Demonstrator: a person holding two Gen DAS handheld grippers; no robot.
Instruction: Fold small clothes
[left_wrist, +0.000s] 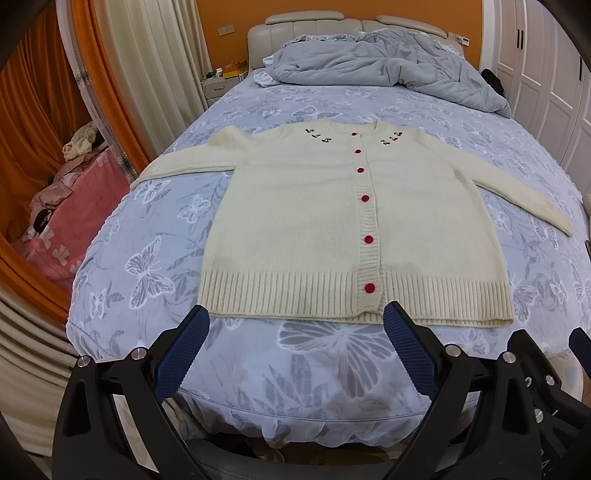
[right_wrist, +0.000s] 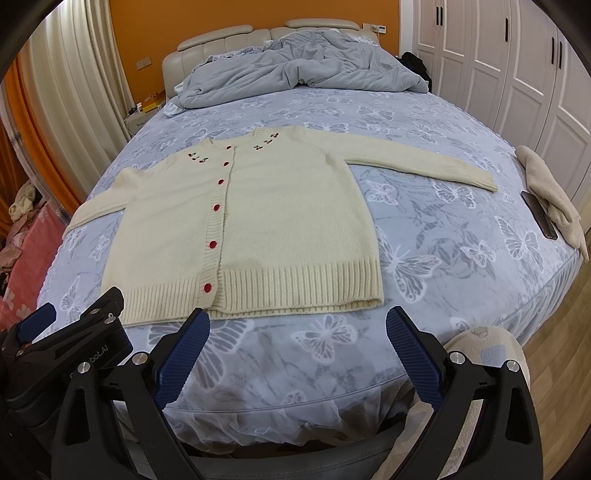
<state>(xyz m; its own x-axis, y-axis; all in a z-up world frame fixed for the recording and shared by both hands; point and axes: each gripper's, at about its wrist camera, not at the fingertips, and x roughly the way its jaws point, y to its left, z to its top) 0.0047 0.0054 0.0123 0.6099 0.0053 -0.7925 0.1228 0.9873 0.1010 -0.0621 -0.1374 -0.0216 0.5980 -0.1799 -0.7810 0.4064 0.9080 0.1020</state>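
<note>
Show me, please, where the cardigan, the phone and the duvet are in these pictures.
cardigan (left_wrist: 295, 221): left wrist view, on its plain front panel beside the buttons.
phone (right_wrist: 540, 218): right wrist view, on its dark screen near the bed's edge.
duvet (right_wrist: 295, 70): right wrist view, on the crumpled grey middle.

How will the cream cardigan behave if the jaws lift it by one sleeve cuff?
The cream cardigan is a soft knit lying flat on the bed, so it will probably go limp and drape. Its left sleeve would likely rise first, the body dragging behind. The buttons look fastened, so the front should probably stay shut.
</note>
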